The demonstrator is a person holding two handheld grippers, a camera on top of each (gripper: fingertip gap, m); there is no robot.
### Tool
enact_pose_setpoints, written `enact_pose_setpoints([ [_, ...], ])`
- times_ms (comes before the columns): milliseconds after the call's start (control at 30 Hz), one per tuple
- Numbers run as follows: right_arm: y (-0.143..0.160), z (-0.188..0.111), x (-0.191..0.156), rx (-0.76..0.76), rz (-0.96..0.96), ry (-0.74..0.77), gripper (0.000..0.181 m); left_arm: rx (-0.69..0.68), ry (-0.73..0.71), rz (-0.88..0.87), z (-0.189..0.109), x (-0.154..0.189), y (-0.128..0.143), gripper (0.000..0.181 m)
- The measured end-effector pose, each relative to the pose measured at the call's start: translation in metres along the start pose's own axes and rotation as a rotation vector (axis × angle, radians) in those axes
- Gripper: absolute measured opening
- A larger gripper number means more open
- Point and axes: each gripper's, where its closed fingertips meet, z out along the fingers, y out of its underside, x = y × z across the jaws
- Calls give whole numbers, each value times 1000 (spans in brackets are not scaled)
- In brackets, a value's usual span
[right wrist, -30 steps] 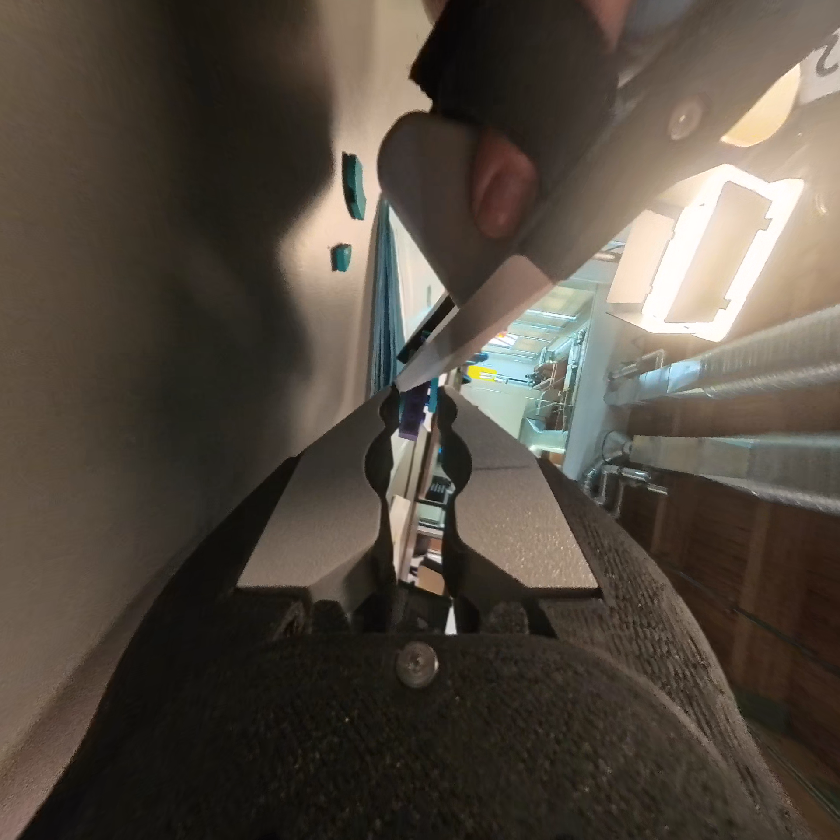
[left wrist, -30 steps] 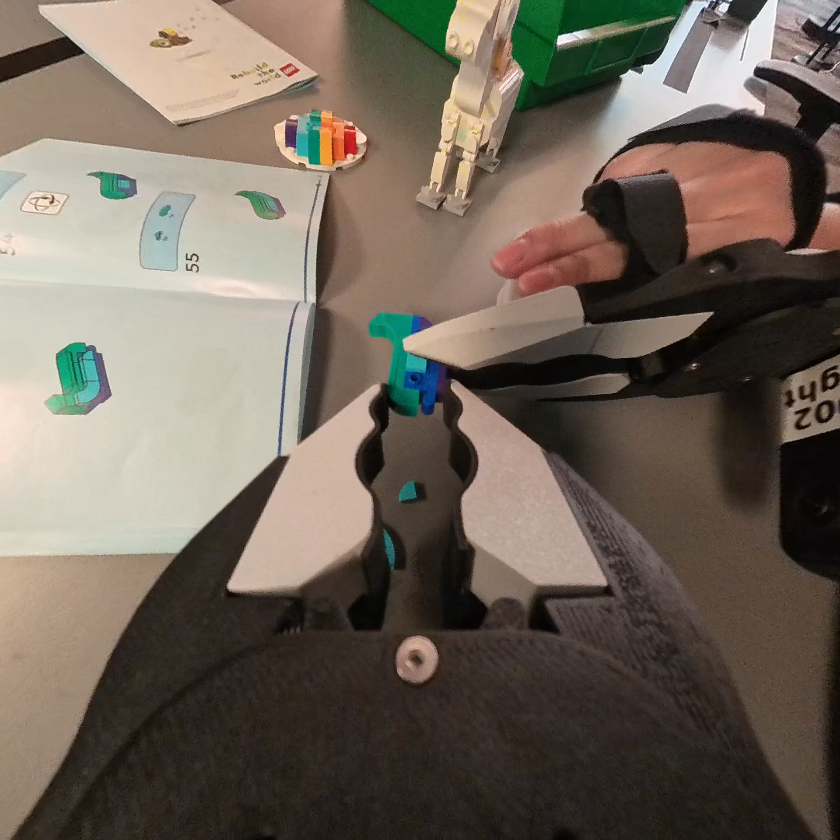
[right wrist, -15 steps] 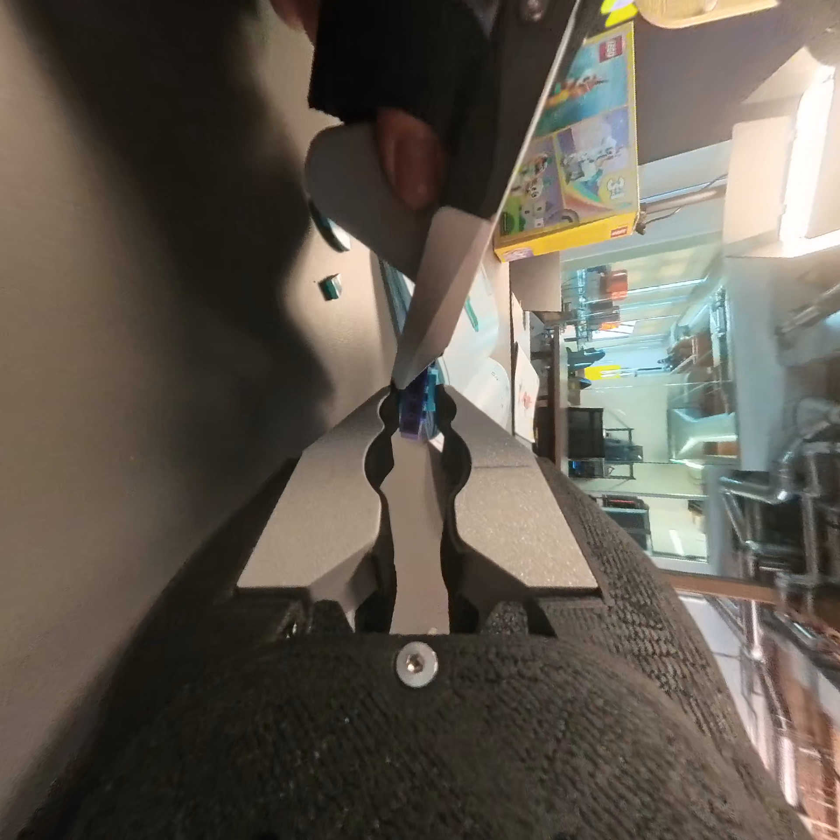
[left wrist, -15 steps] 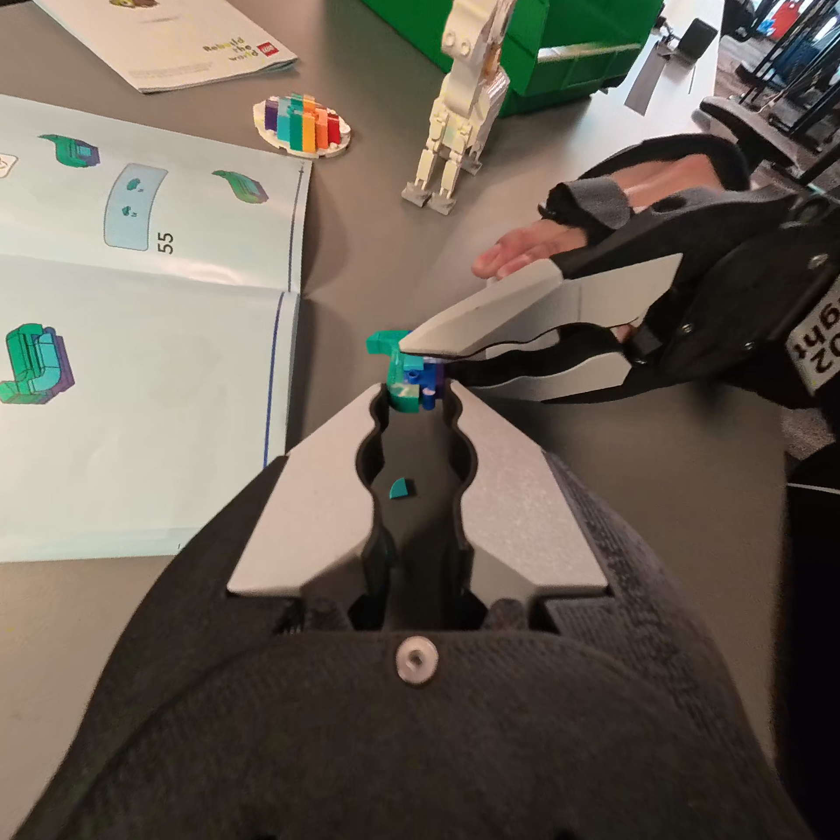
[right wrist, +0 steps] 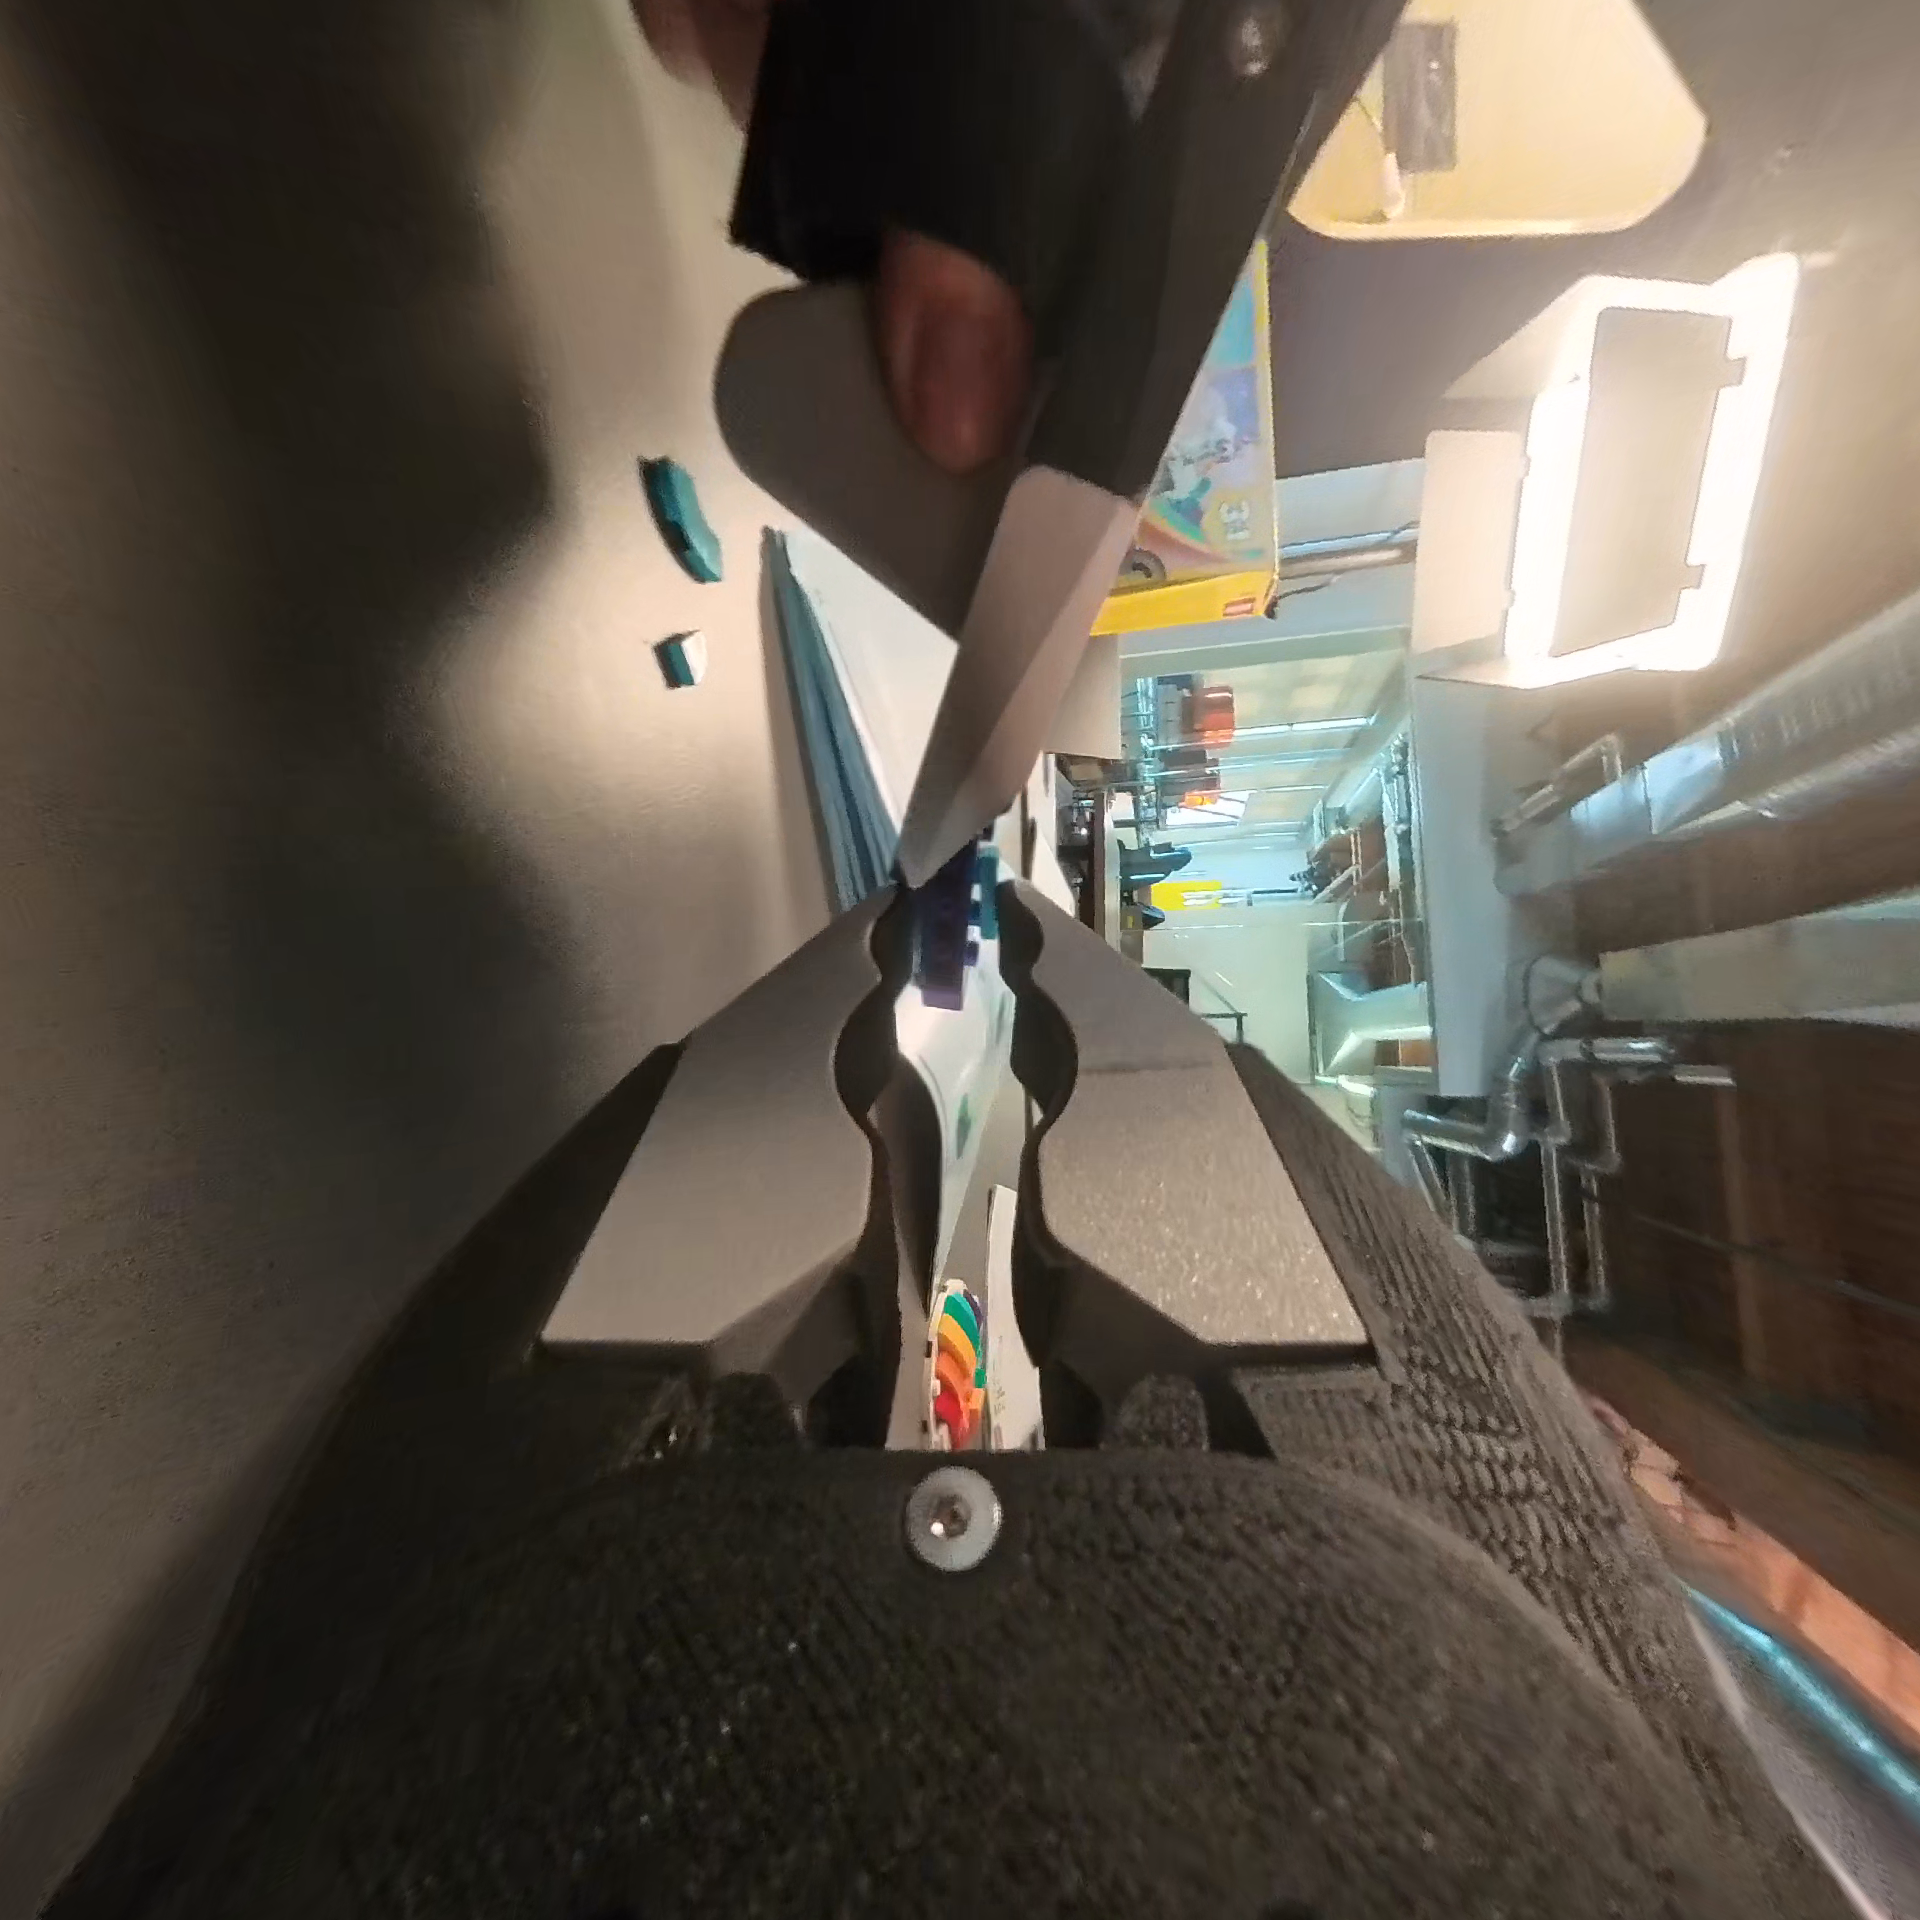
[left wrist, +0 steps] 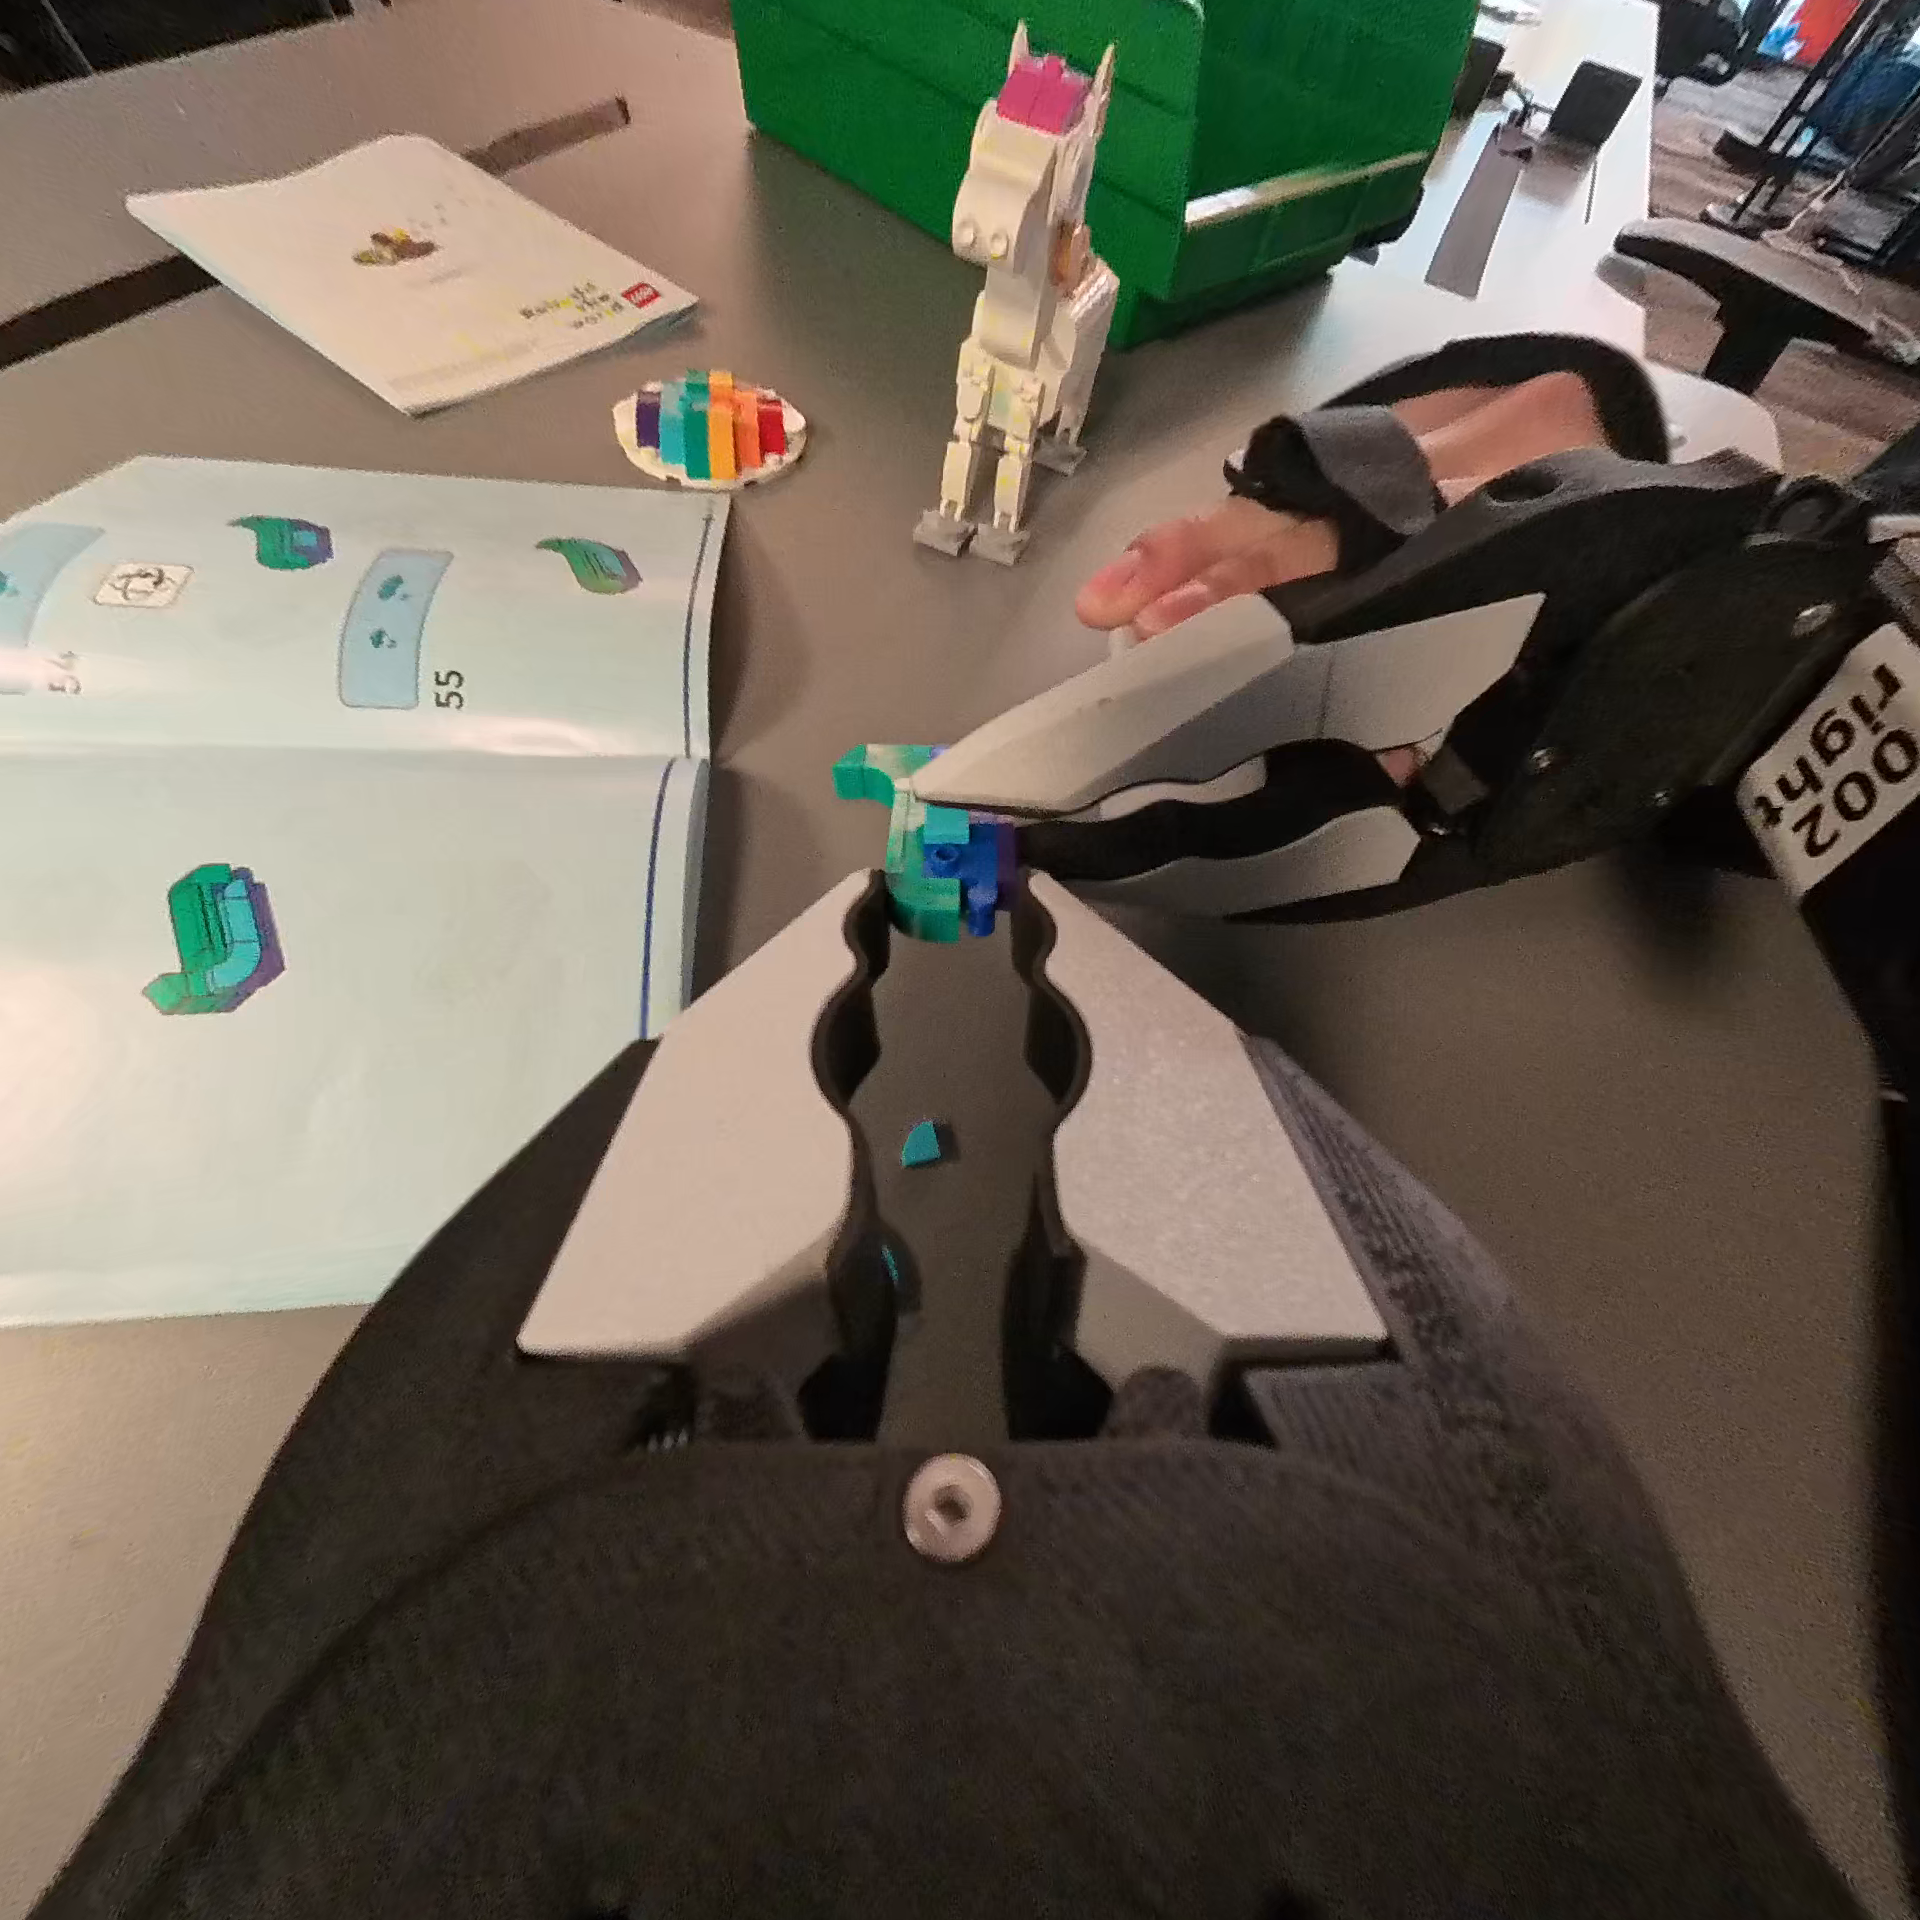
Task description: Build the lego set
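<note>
Both the left tool and right tool gripped the green-blue-purple lego piece above the tabletop

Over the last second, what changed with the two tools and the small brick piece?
The right tool rolled, its fingers going from side-on to stacked over the small teal, blue and purple brick assembly. The left tool stayed clamped on it, and the loose teal quarter-round tile stayed on the grey table.

Workshop/lab: exposed ducts, pipes, ceiling light, grey table.
</note>
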Motion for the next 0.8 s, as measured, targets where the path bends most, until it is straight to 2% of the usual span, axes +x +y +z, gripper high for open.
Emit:
enact_pose_setpoints([
  [33,0,0,2,-2,12,10,14,14,-1,-2,-1,0,-2,23],
  [200,0,-1,10,-4,74,42,14,65,0,-7,-4,0,-9,23],
  [367,1,-3,8,-11,100,11,12,62,16,-16,-3,2,-8,23],
  [600,3,0,5,-13,63,15,13,32,22,-44,-1,-2,-4,23],
  [667,3,1,5,-12,37,27,21,16,18,-37,0,-2,-1,23],
  [800,2,0,4,-8,-4,33,13,25,28,-52,-1,-2,-3,23],
])
